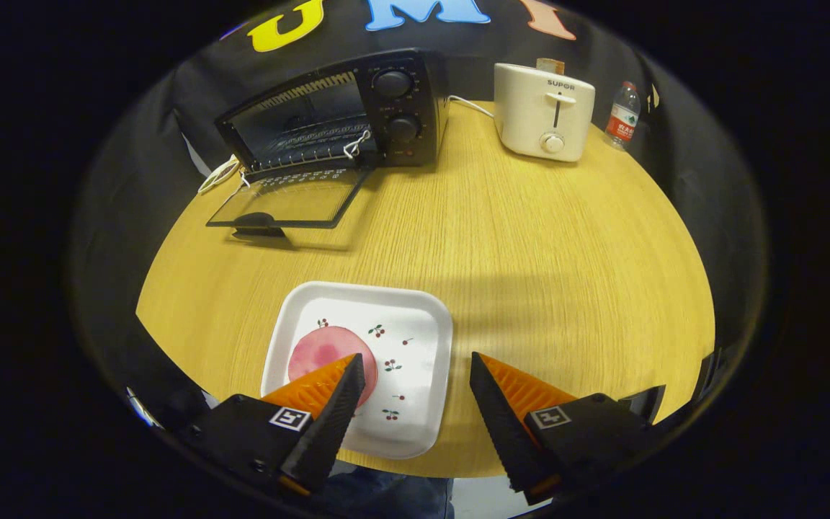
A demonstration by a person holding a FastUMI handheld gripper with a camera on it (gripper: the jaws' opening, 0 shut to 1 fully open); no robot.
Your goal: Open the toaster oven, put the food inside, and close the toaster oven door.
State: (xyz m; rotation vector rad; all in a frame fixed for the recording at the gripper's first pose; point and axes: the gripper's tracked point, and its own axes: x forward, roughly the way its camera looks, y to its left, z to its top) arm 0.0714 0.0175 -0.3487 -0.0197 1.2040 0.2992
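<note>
A black toaster oven [336,115] stands at the far left of the wooden table, its glass door [292,202] folded down flat in front of it and the wire rack showing inside. Close to me, a white square plate [415,360] with small cherry prints holds a round pink slice of food [325,349]. My gripper [415,367] hovers open above the plate. Its left finger [328,404] overlaps the near edge of the food, and its right finger [509,411] stands just past the plate's right rim. Nothing is held between them.
A cream pop-up toaster [543,109] sits at the far right with a slice sticking out of its slot, and a small water bottle [623,115] stands beside it. A white cable [469,106] runs between the two appliances. Bare wooden tabletop [530,238] lies between plate and oven.
</note>
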